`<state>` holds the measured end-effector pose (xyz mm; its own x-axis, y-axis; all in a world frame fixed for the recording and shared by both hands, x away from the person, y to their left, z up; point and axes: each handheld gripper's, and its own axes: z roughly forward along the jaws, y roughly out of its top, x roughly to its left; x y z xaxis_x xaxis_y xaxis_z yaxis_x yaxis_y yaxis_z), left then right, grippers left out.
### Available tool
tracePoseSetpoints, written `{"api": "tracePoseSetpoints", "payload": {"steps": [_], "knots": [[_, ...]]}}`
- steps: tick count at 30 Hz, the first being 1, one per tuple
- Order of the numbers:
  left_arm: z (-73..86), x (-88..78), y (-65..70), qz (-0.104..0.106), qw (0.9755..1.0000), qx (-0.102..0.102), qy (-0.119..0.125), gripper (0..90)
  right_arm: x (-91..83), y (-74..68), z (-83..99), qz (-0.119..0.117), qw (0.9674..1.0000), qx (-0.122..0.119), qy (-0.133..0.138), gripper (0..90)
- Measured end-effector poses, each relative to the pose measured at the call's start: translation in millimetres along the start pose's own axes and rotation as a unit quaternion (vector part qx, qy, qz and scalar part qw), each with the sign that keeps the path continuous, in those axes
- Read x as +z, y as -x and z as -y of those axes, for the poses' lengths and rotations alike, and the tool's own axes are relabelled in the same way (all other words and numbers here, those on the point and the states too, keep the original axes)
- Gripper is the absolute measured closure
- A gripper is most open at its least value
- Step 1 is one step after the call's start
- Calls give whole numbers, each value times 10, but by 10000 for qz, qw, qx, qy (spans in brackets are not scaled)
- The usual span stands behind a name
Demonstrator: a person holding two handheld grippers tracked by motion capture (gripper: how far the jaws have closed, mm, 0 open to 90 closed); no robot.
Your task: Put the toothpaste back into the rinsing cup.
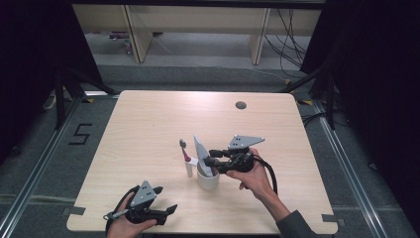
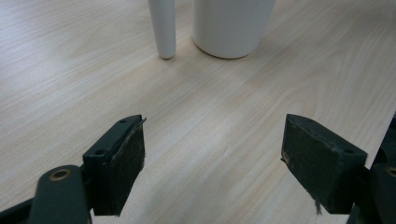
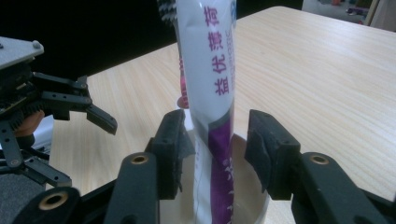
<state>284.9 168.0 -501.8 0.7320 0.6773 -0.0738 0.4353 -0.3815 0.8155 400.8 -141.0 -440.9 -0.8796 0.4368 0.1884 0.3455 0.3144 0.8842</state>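
Note:
A white cup point(image 1: 208, 181) stands near the middle of the wooden table point(image 1: 148, 124). A white and purple toothpaste tube point(image 1: 202, 151) stands upright in it. My right gripper point(image 1: 210, 159) reaches in from the right at the cup's rim. In the right gripper view its jaws sit on either side of the tube point(image 3: 208, 70) with a gap on each side, so the right gripper point(image 3: 217, 149) is open. A toothbrush point(image 1: 187, 158) leans against the cup's left side, its white handle end point(image 2: 163, 28) on the table outside the cup point(image 2: 231, 25). My left gripper point(image 1: 167, 198) rests open and empty near the front edge.
A round cable hole point(image 1: 241, 105) sits at the table's far right. The table's front edge runs just below my left hand. Desk legs and cables stand on the floor behind the table, dark curtains on both sides.

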Motion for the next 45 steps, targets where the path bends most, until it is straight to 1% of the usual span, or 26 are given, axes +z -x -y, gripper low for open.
{"api": "tracePoseSetpoints", "payload": {"steps": [2,4,5,6,7,8,10,12,13,17,18,21,23,24,25,26,28,31,33,34,37,39,41,43,44,45], "knots": [[-3,2,-1,-11,10000,-15,1,213,-39,3,-15,90,9999,-56,43,537],[2,-2,0,0,10000,1,-10,213,-74,-14,-16,65,9999,126,8,532],[2,-2,-1,-1,10000,-2,-7,213,-99,3,-18,174,9998,24,25,527],[0,0,-2,-9,10000,-13,4,213,-115,8,-19,148,9999,28,2,522],[0,6,-1,-8,10000,-33,32,213,-122,19,-18,65,10000,52,3,516],[-2,1,0,-14,10000,-15,-4,213,-146,10,-11,166,9998,142,-3,515],[3,4,0,5,10000,-2,16,213,-175,42,-7,163,9999,40,36,514],[-1,-4,-15,-53,10000,49,-50,213,-217,52,0,309,9995,26,66,501],[-1,-3,-15,-48,10000,47,-42,212,-232,56,2,259,9996,92,11,498],[0,1,-3,-15,10000,-19,19,213,-303,78,17,392,9992,68,49,477],[0,2,-3,-16,10000,-25,22,213,-306,89,23,413,9990,41,154,471],[-1,-6,-17,-52,9999,63,-62,213,-352,88,31,364,9991,204,108,455],[4,12,-2,-6,10000,-58,76,213,-390,99,26,435,9989,134,77,437],[3,1,-14,-15,10000,21,-4,212,-400,102,27,498,9987,113,72,427],[5,12,-2,-5,10000,-61,66,212,-403,95,35,427,9987,261,111,413],[5,4,-13,-30,10000,10,4,212,-425,116,34,529,9985,122,86,408],[4,1,-14,-9,10000,12,-12,212,-434,109,46,474,9985,241,131,407],[7,0,-20,-24,10000,19,-17,212,-471,133,53,589,9981,155,128,384],[9,10,-7,-36,9999,-88,63,212,-491,144,65,612,9979,126,185,381],[11,16,-11,-17,9999,-86,88,212,-498,149,70,541,9983,154,165,378],[10,18,-11,-6,9999,-90,80,212,-536,146,88,609,9977,270,145,369],[9,14,-14,-10,10000,-60,50,212,-566,167,95,704,9973,179,138,362],[10,15,-13,-13,9999,-77,69,212,-586,159,106,677,9971,316,113,355],[10,16,-10,-23,9999,-95,82,211,-600,180,125,712,9970,196,234,349],[7,8,-8,-30,9999,-80,54,212,-618,180,128,730,9970,209,156,346],[7,8,-9,-25,10000,-74,59,212,-625,170,141,727,9967,319,172,339]]}}
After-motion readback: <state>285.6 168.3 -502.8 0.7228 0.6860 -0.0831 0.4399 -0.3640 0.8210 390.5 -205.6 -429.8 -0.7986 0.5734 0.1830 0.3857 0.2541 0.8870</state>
